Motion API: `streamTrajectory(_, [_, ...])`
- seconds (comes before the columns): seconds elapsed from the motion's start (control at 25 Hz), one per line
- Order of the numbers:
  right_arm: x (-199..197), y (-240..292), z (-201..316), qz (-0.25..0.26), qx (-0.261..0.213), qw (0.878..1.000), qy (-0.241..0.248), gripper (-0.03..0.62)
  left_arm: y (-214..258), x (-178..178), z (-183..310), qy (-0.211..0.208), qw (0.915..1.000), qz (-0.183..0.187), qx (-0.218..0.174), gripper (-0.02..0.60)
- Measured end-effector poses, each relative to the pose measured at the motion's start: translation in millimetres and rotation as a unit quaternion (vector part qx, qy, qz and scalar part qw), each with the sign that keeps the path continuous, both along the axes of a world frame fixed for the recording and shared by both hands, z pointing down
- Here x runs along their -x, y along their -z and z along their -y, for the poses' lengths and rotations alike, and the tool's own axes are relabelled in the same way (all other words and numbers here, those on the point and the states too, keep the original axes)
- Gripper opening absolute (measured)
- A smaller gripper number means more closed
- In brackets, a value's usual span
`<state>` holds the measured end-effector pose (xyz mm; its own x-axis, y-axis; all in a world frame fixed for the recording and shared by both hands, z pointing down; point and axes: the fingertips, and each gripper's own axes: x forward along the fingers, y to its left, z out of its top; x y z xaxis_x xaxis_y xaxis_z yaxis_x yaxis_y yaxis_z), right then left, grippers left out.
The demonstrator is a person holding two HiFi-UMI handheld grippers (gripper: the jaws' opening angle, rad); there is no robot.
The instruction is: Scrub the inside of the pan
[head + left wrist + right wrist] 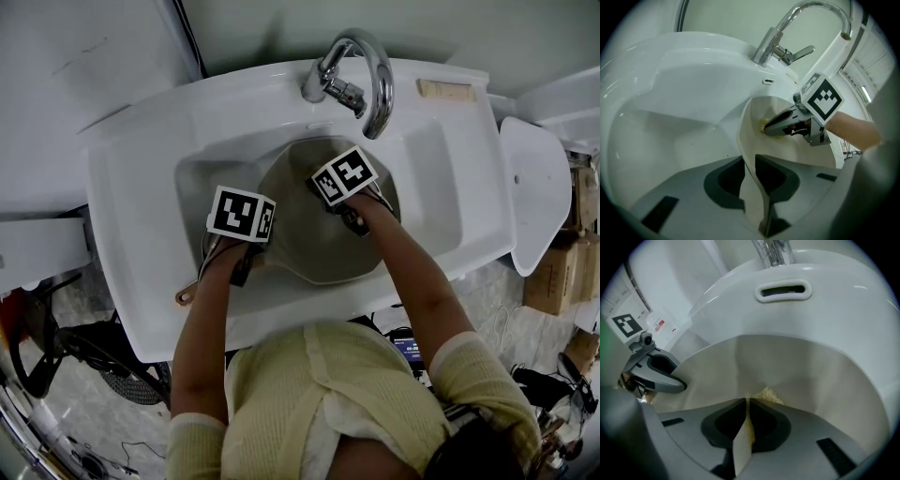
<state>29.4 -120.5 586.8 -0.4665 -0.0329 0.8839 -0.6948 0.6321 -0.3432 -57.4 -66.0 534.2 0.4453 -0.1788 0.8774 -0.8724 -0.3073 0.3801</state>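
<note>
A white sink (pixel 141 187) fills the middle of the head view, its chrome faucet (pixel 361 70) at the top centre. The pan (pixel 319 248) lies inside the basin, tipped on its side, with its handle (pixel 190 291) sticking out over the sink's front rim towards the lower left.

The left claw (pixel 751 165) is narrowed onto the pan's thin rim, which runs straight up between the two jaws. In the head view it sits left of centre, under its marker cube.

The right claw (pixel 746 405) is clamped on a yellow scrub pad (pixel 767 394) – the pad's crumbly end pokes out past the jaw tips and rests against the pan's pale inner wall. Seen from the left gripper view, this claw (pixel 767 127) reaches into the pan from the right.
</note>
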Motion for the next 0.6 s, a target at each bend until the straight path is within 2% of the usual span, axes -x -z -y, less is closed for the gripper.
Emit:
streamTrajectory(0.28, [12,11,-6,0.058,0.027,0.998,-0.012,0.046,0,0,0,0.000,1.0000,0.000,0.002,0.120])
streamTrajectory(0.44, [3,17,-8,0.054,0.027,0.998,-0.012,0.046,0,-1,0,0.001,1.0000,-0.001,0.003,0.120])
streamTrajectory(0.6, [-10,12,-14,0.042,0.043,0.998,-0.034,0.046,-1,0,0,0.000,1.0000,0.000,0.002,0.120])
